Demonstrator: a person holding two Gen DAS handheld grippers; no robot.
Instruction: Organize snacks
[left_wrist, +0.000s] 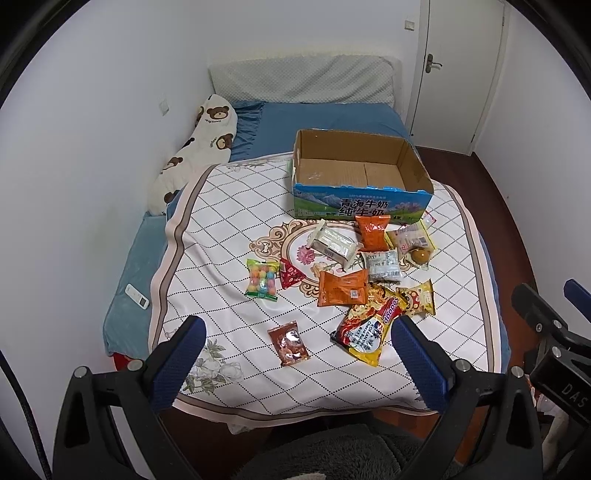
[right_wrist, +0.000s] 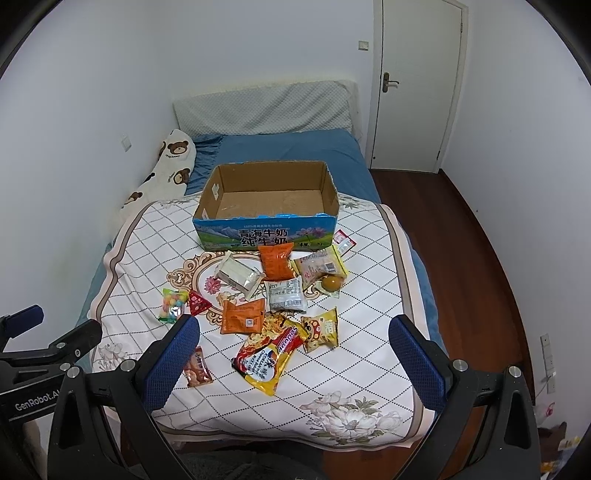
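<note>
Both grippers hang over the foot of the bed, the left gripper (left_wrist: 297, 345) and the right gripper (right_wrist: 293, 341) each spread wide with nothing between the blue pads. Everything else I place from the cardboard milk box (right_wrist: 267, 206), which sits open and empty on the patterned blanket (left_wrist: 221, 221). Just in front of it lie an orange chip bag (right_wrist: 276, 260), a clear-wrapped white pack (right_wrist: 240, 277) and a packaged egg (right_wrist: 330, 282); farther toward me from the box are a flat orange packet (left_wrist: 341, 288), the big noodle packet (left_wrist: 369, 325) and a small mushroom-print bag (left_wrist: 419, 297); off to the box's left-front sit a bag of coloured candy balls (left_wrist: 262, 278) and, closest to me, a brown sachet (left_wrist: 289, 343). These all look light, crinkly and slippery; I'd pinch a sealed edge rather than the puffed middle, since chips would crush. The egg pack seems the most delicate.
</note>
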